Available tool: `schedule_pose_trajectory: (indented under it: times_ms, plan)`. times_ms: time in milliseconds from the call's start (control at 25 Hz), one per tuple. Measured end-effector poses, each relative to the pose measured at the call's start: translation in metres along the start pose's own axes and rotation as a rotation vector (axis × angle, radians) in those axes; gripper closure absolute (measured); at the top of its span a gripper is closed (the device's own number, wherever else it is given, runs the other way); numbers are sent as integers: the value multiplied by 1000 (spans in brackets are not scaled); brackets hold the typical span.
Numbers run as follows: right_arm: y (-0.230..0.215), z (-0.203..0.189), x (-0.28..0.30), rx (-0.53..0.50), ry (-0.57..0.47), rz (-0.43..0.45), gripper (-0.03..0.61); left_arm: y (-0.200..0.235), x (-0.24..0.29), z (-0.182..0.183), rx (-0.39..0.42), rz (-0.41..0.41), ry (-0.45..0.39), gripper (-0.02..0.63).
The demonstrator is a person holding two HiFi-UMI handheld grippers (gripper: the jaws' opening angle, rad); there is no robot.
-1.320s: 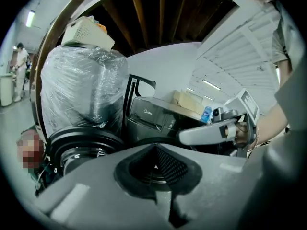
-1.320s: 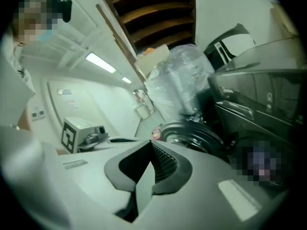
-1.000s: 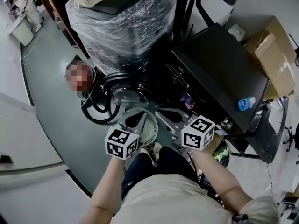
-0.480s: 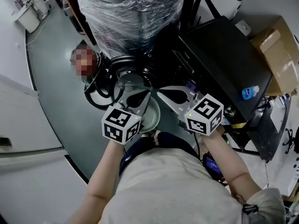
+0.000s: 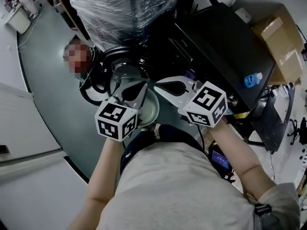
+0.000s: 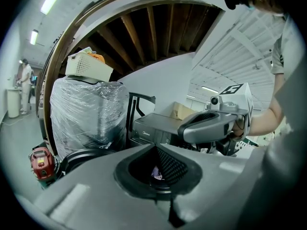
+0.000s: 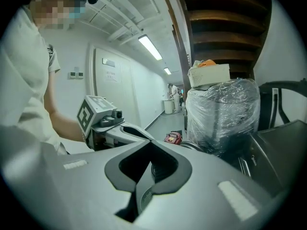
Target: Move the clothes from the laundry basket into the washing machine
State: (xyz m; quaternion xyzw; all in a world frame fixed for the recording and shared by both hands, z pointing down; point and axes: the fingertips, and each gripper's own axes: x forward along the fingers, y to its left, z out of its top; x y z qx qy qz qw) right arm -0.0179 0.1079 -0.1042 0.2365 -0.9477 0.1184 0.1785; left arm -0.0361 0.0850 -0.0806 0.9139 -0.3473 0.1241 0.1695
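Observation:
A cream laundry basket (image 6: 89, 67) with orange cloth in it sits high on a plastic-wrapped stack (image 5: 125, 9); the right gripper view shows the basket (image 7: 209, 74) too. To the right of the stack stands the black washing machine (image 5: 229, 49), lid down. My left gripper (image 5: 136, 91) and right gripper (image 5: 166, 86) hang side by side in front of my body, short of both. Each is shut with nothing between its jaws. The left gripper (image 6: 160, 169) points at the machine's front, and the right gripper (image 7: 144, 178) points toward the stack.
A round white fan grille (image 5: 149, 112) lies on the floor under the grippers. Black hoses (image 5: 94, 91) coil beside it, near a red tool (image 7: 172, 138). A cardboard box (image 5: 283, 40) and a blue bottle (image 5: 252, 79) sit right of the machine. A person (image 6: 22, 84) stands far down the corridor.
Both grippers have come up and slightly forward toward the stack and machine, still side by side and shut. The head view has tipped, so the basket has left its top edge.

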Motion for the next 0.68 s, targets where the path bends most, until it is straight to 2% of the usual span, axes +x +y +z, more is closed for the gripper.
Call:
schedule_pose_trajectory:
  times_ms: [680]
  plan:
    - [-11,-11,-14,-8,53,-26,551,-14,10,-7,-17,-27,12,612]
